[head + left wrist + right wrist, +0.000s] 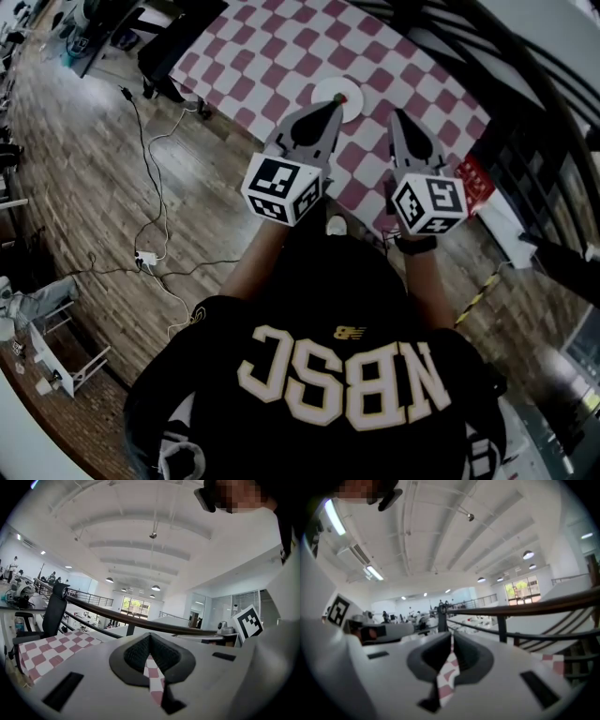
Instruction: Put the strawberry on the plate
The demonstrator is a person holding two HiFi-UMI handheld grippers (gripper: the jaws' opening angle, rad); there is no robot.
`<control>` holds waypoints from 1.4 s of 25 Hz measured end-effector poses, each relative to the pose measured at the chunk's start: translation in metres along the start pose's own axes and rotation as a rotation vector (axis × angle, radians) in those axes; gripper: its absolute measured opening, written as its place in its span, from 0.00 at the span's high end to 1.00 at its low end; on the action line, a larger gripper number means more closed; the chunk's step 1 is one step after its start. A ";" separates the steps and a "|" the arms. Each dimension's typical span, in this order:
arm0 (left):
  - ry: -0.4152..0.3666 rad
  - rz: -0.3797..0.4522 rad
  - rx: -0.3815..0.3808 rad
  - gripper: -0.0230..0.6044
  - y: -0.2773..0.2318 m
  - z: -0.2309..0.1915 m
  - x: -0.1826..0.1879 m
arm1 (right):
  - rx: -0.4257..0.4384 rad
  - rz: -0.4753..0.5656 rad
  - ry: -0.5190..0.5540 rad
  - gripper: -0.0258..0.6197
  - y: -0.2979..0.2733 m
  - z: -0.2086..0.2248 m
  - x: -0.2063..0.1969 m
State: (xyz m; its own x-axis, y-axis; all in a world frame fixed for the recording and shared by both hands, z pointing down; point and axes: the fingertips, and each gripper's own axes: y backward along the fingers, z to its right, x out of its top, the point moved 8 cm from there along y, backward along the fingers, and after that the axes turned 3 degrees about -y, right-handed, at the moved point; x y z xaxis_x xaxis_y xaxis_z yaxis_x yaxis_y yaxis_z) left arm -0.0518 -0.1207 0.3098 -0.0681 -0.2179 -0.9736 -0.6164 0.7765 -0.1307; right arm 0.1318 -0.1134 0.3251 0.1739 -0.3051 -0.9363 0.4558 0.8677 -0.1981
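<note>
On the red-and-white checkered table (272, 47) stands a small white plate (328, 89), and a small red-and-green strawberry (341, 97) lies on it. In the head view both grippers are held high in front of the person, above the table's near edge. My left gripper (330, 106) points toward the plate, its tips together with nothing between them. My right gripper (397, 114) hangs to the right of the plate, also shut and empty. In the left gripper view the left gripper (149, 637) has its pads meeting. In the right gripper view the right gripper (452, 637) shows the same.
Cables (150, 187) run over the wooden floor left of the table, beside a black chair base (164, 84). A red box (476, 183) lies near the table's right corner. A dark railing (140, 620) crosses behind the table in both gripper views.
</note>
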 end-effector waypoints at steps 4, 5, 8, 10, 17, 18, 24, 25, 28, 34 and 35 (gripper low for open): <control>-0.045 0.035 0.020 0.94 0.008 0.012 0.011 | -0.036 0.047 -0.016 0.92 0.017 -0.013 0.005; -0.062 0.039 0.026 0.94 0.009 0.015 0.013 | -0.044 0.060 -0.016 0.92 0.020 -0.016 0.005; -0.098 0.051 0.033 0.94 0.011 0.025 0.013 | -0.052 0.089 -0.001 0.93 0.028 -0.023 0.005; -0.102 0.052 0.030 0.94 0.015 0.032 0.011 | -0.046 0.088 0.017 0.93 0.032 -0.031 0.004; -0.107 0.074 0.003 0.94 0.021 0.045 0.006 | -0.006 0.029 -0.011 0.92 0.028 -0.046 -0.012; -0.109 0.074 0.005 0.94 0.022 0.045 0.006 | -0.003 0.027 -0.012 0.92 0.029 -0.047 -0.013; -0.114 0.089 0.035 0.94 0.033 0.042 0.010 | 0.003 0.027 -0.029 0.92 0.029 -0.047 -0.013; -0.124 0.091 0.040 0.94 0.034 0.040 0.010 | 0.000 0.031 -0.023 0.92 0.029 -0.048 -0.012; -0.127 0.089 0.053 0.94 0.038 0.034 0.006 | -0.006 0.040 0.010 0.92 0.028 -0.051 -0.010; -0.117 0.074 0.073 0.94 0.038 0.023 0.005 | 0.003 0.048 0.065 0.93 0.017 -0.060 -0.005; -0.113 0.075 0.074 0.94 0.037 0.020 0.007 | 0.004 0.049 0.071 0.93 0.014 -0.060 -0.004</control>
State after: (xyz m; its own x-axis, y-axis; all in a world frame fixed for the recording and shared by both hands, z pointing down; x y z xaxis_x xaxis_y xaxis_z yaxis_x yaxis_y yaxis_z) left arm -0.0589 -0.0816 0.2945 -0.0207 -0.0927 -0.9955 -0.5534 0.8303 -0.0658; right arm 0.0853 -0.0762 0.3082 0.1334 -0.2340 -0.9631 0.4517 0.8793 -0.1510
